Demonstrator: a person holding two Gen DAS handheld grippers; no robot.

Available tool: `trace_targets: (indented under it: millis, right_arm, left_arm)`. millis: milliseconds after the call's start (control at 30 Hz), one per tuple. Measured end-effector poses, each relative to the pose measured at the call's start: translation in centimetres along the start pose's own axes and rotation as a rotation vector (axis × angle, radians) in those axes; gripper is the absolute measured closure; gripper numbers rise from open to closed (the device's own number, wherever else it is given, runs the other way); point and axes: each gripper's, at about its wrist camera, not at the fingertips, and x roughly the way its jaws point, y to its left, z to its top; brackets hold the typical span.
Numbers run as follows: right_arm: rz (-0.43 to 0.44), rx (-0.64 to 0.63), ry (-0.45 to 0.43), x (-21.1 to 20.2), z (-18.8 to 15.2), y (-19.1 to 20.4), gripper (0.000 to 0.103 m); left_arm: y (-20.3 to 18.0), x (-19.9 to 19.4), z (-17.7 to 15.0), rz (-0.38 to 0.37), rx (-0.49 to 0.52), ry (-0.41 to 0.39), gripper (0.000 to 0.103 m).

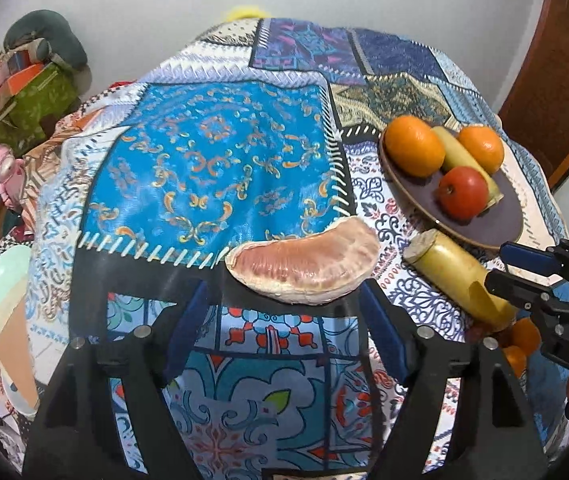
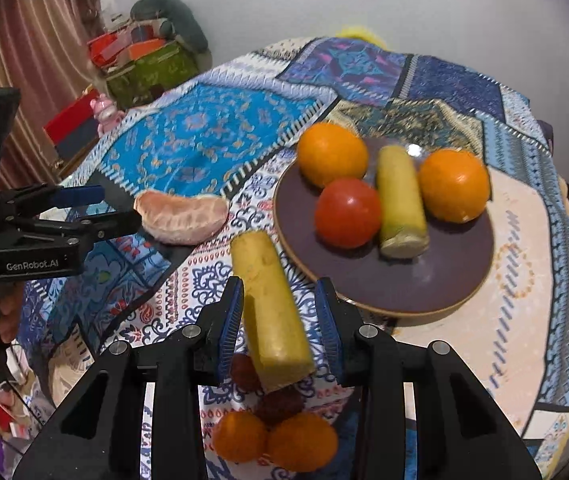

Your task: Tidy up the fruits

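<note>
A dark round plate point(image 2: 424, 284) holds two oranges point(image 2: 332, 154), a red tomato point(image 2: 348, 212) and a yellow-green banana piece point(image 2: 400, 200); the plate also shows in the left wrist view point(image 1: 484, 228). A second yellow banana piece point(image 2: 272, 304) lies between the fingers of my right gripper point(image 2: 280, 320), whose jaws stand apart around it, not clearly touching. A pomelo segment point(image 1: 304, 266) lies on the cloth just beyond my open left gripper point(image 1: 284, 320), also seen in the right wrist view point(image 2: 182, 216).
A patterned patchwork cloth point(image 1: 212, 152) covers the round table. Two small oranges point(image 2: 276, 440) and dark red fruits point(image 2: 276, 404) lie near the table's front edge under my right gripper. Boxes and clutter point(image 2: 144, 64) stand beyond the table's left side.
</note>
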Motion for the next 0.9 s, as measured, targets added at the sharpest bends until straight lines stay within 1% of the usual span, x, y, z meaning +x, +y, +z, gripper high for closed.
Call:
trace_targets:
  millis: [100,200,267,467,567,633,733,867,900]
  right_arm:
    - [0.008,0.003,0.023,0.9,-0.1,0.2,0.069]
    - [0.013,0.005,0.041,1.5,-0.3,0.5,0.069]
    - [0.007,0.001,0.043,1.7,-0.5,0.7,0.065]
    - [-0.001,-0.005,0.068,2.8,-0.5,0.7,0.064]
    - [0.006,0.002,0.077,3.3,-0.4,0.6,0.062]
    - [0.009,0.001,0.077,3.5,-0.4,0.6,0.061]
    - [0.012,-0.008,0.081,3.7,-0.4,0.8,0.063]
    - [0.017,-0.001,0.079,3.6,-0.5,0.6,0.064]
    - [0.019,0.002,0.077,3.5,-0.5,0.6,0.065]
  left_arm:
    - [-0.3,0.8,0.4,-0.007,0.034,0.004,0.023]
    - [-0.7,1.2,1.0,-0.014,0.067,-0.024,0.015]
    - [-1.0,1.6,1.6,-0.022,0.094,-0.034,0.012]
    - [-1.6,3.9,2.9,-0.018,0.145,0.012,0.01]
    - [-1.0,4.9,3.4,-0.071,0.116,0.039,0.009]
    - [-0.8,5.0,3.5,-0.09,0.104,0.048,0.009]
    - [-0.9,5.0,3.2,-0.116,0.113,0.066,0.009]
    - [-1.8,4.7,2.1,-0.09,0.176,0.091,0.009]
    - [-1.8,4.6,1.9,-0.089,0.177,0.091,0.009]
